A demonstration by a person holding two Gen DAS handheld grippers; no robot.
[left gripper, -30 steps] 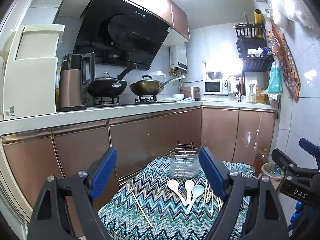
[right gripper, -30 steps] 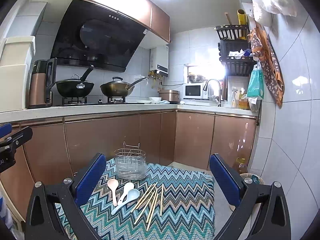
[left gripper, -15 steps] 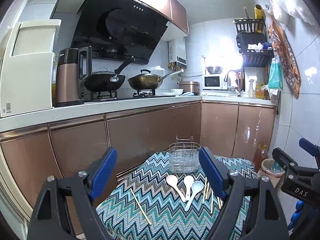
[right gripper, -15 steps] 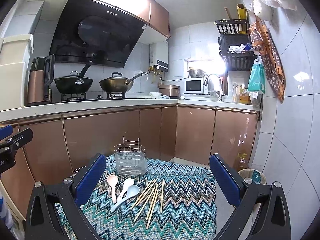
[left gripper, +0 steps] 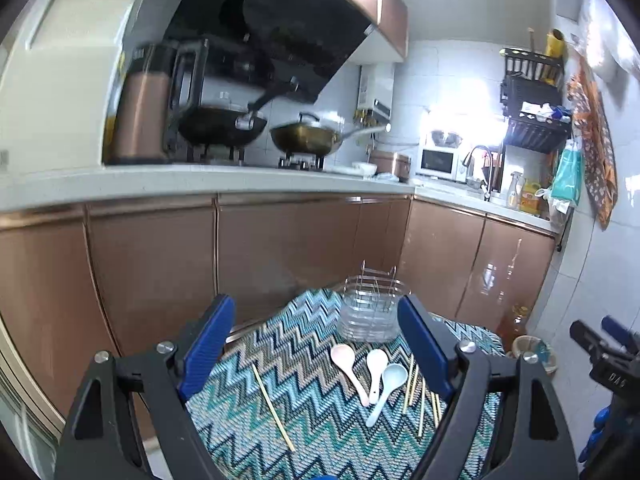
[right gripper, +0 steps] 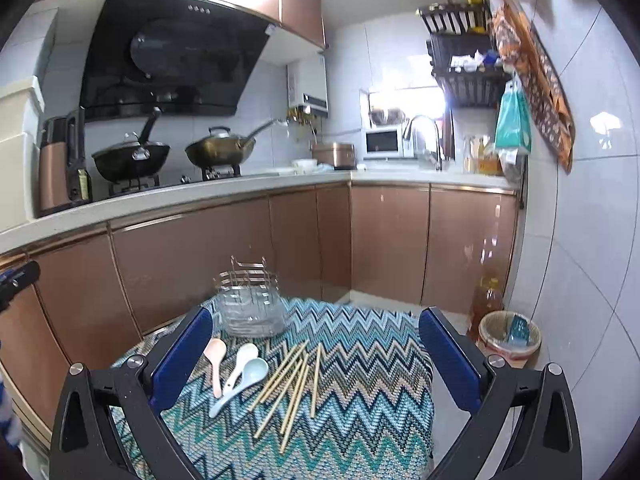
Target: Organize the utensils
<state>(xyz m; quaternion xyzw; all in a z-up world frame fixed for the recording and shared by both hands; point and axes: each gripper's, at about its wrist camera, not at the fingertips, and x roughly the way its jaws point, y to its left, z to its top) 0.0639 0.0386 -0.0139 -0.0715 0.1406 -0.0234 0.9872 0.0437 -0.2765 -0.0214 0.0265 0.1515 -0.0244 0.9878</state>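
Blue pads: line both fingers of each gripper; bodies are black.
Writing: the black body of the right gripper, seen at the right edge of the left view, carries white letters that look like "DAS"; they are blurred. No other label is legible.
Left gripper [left gripper: 316,344]: held above the near edge of the table, pointing toward the holder; fingers spread wide with nothing between them.
Right gripper [right gripper: 316,356]: held above the table's near edge, to the right of the left one; fingers spread wide, gripping nothing.
Table [right gripper: 372,400]: covered by a zigzag cloth in teal, white and tan.
Holder [right gripper: 251,304]: wire frame with a clear liner, upright at the far side of the table.
Pink spoon [right gripper: 215,360]: flat on the cloth just in front of the holder, bowl toward the holder.
White spoon [right gripper: 242,364]: beside the pink one, handle touching the blue spoon.
Blue spoon [right gripper: 244,380]: rightmost of the three, its handle angled toward the near left.
Chopsticks [right gripper: 292,380]: loose bundle lying flat just right of the spoons, fanned and partly overlapping.
Lone chopstick [left gripper: 274,406]: lies apart on the left of the cloth, well clear of the spoons.
Bin [right gripper: 508,338]: on the floor to the right of the table, beside a bottle [right gripper: 486,300].
Woks [right gripper: 132,156]: two on the hob behind.
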